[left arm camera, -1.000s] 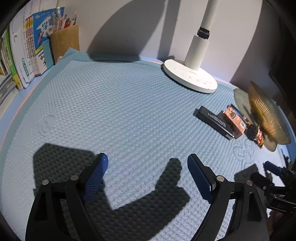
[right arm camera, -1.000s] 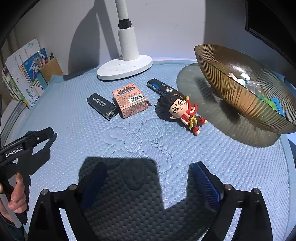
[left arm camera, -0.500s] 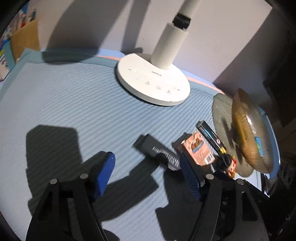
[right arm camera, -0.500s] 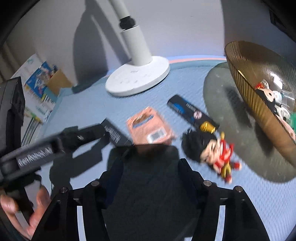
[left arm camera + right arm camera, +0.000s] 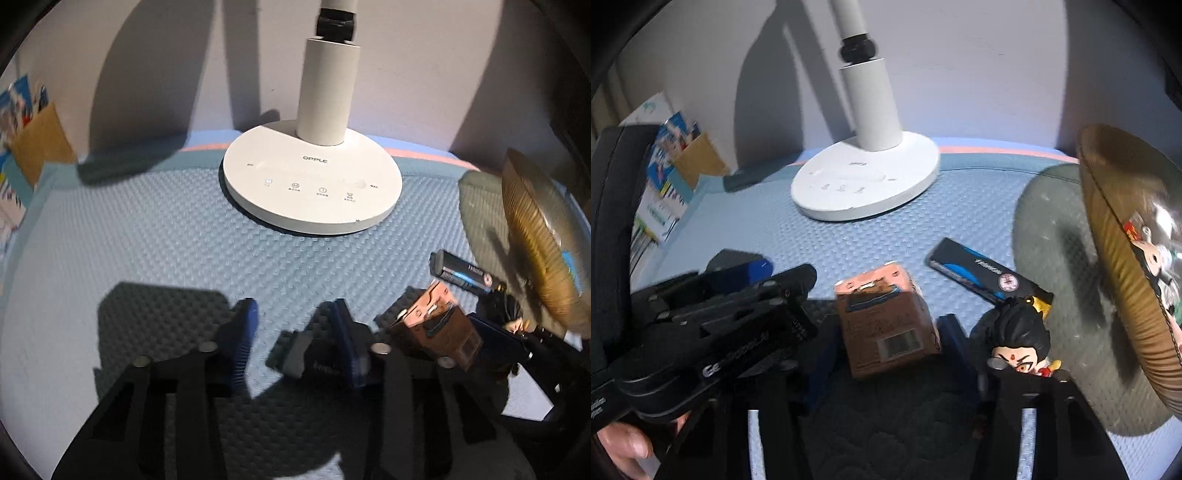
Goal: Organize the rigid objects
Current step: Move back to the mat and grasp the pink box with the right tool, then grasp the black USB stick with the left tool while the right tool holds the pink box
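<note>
- left tongs: jaws closing around the small black lighter lying flat on the blue mat; contact is not clearly seen.
- right tongs: jaws closing about the pink box, which is judged light, stiff and best taken by its flat sides.
- figurine and dark bar are seen beyond.
- gold bowl stands farthest right.

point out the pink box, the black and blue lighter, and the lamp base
pink box [image 5: 890, 328], right wrist view, on its shaded top face
black and blue lighter [image 5: 979, 273], right wrist view, on the blue stripe along its body
lamp base [image 5: 314, 184], left wrist view, on the flat white disc near the touch buttons
</note>
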Motion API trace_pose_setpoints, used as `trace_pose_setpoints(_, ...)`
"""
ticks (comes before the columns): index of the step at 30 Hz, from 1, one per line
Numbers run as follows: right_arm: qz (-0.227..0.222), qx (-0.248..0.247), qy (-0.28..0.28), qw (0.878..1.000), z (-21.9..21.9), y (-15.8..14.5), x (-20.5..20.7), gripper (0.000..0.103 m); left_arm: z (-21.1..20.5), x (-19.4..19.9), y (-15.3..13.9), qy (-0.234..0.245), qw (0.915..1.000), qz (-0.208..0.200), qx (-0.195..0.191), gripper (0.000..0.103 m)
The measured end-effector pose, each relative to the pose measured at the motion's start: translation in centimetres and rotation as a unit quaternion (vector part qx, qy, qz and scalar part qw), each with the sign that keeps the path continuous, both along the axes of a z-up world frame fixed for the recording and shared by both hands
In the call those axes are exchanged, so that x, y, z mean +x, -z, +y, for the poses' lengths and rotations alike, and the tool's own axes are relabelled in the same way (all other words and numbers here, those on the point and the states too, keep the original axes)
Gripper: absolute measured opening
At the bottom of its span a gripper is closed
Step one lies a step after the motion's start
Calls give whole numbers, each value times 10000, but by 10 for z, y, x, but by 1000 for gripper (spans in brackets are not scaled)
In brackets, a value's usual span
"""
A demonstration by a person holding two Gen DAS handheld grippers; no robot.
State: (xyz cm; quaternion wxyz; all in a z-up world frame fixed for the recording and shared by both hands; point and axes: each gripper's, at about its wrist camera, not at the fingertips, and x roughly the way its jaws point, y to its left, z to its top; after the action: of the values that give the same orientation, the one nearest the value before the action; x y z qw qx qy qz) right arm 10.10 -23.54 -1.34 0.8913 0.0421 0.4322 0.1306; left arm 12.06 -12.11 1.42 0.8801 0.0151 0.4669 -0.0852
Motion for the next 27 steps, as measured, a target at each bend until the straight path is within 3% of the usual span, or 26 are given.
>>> trace_pose_setpoints(1,-13,-22,-53,10000,2,0,-2,44,0,-2,-1,126,9999,-16,-4,21)
trace_pose_setpoints(3,-3,-10,-166,9999,4,-1,-9,43,1,-8,-2,449,9990,-39,41,14)
trace_pose_setpoints(8,90,92,-223,9997,2,-1,-42,42,-3,-42,-2,1476,9884,-155,319,12)
trace_pose_setpoints(12,202,175,-124,9996,-7,1,-78,42,-10,-89,-4,2604,9648,-255,284,12)
trace_pose_setpoints(15,200,162,-73,9996,-12,3,-110,42,-18,-116,-3,3117,9490,-312,355,13)
trace_pose_setpoints(17,143,-33,-40,9999,-12,5,-129,43,-19,-128,-3,3130,9483,-327,410,22)
trace_pose_setpoints(18,106,-117,-19,9999,-12,5,-139,43,-17,-132,-3,3085,9500,-300,380,34)
trace_pose_setpoints(21,143,-113,-67,9998,-15,6,-158,49,-2,-147,-5,2909,9564,-202,192,44)
trace_pose_setpoints(23,121,-116,-73,9998,-17,6,-166,63,10,-156,-5,2759,9610,-170,-8,55)
trace_pose_setpoints(24,122,-89,-63,9999,-19,6,-169,64,18,-161,-7,2656,9639,-151,-119,64)
trace_pose_setpoints(27,116,-30,-43,9999,-22,6,-174,64,35,-169,-7,2537,9667,-165,-280,68)
